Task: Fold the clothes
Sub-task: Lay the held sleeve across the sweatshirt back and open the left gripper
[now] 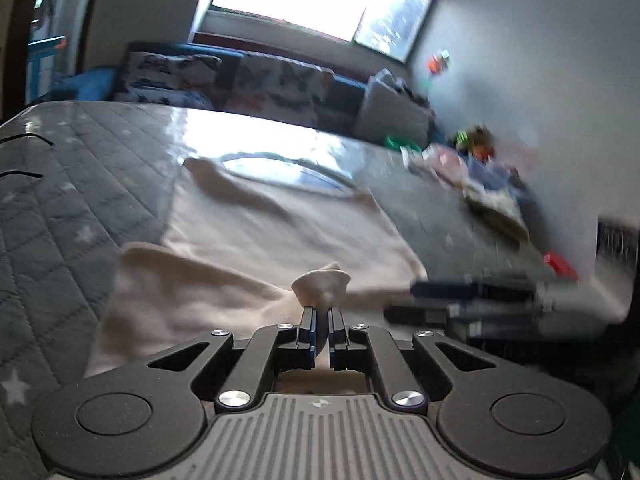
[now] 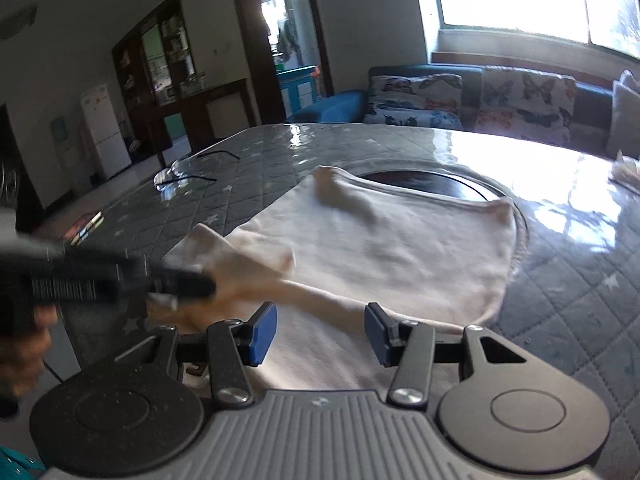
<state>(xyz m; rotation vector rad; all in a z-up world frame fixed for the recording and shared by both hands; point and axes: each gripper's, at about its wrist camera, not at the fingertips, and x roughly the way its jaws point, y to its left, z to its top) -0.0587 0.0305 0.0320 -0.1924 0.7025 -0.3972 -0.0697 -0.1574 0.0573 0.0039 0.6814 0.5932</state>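
A cream garment (image 1: 280, 224) lies spread on a grey quilted table (image 1: 60, 200). My left gripper (image 1: 322, 314) is shut on a bunched corner of the garment (image 1: 320, 280), lifted a little above the table. In the right wrist view the same garment (image 2: 380, 240) lies ahead. My right gripper (image 2: 318, 332) is open with its blue pads just above the garment's near edge, holding nothing. The left gripper (image 2: 176, 284) shows blurred at the left there, with cloth in it. The right gripper (image 1: 460, 304) shows blurred at the right of the left wrist view.
A pile of other clothes (image 1: 480, 176) lies at the table's far right by the wall. A round dark inset (image 2: 424, 184) sits in the table centre, partly under the garment. A sofa with butterfly cushions (image 2: 480, 100) stands beyond. Black cables (image 2: 192, 168) lie at the far left edge.
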